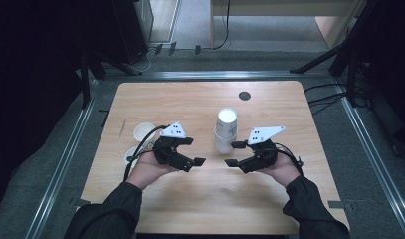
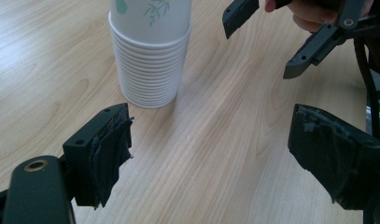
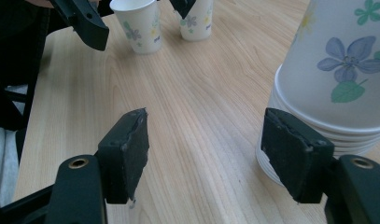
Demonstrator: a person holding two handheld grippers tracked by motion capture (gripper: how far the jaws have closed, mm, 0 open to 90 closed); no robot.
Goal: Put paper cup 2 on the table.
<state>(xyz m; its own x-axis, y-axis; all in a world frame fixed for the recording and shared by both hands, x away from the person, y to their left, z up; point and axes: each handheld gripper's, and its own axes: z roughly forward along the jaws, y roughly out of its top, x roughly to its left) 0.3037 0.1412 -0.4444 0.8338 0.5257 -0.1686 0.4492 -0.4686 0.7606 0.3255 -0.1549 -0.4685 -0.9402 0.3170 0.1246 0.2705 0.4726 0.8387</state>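
A stack of white paper cups [image 1: 225,132] printed with flowers, no readable writing, stands mid-table, top cup upside down. The left gripper [image 1: 196,151] at its 8 o'clock and the right gripper [image 1: 234,154] at 5 o'clock both have jaws spread, empty. Two single cups [image 3: 137,24], upright and empty, stand at 9 o'clock.

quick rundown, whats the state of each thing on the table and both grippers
stack of paper cups: upright, nested, rims down, not gripped
two single cups: upright, rims up, standing apart
left gripper: open, nothing between its jaws
right gripper: open, nothing held, one jaw beside the stack's base
table: bare wood, one dark round spot near the far edge
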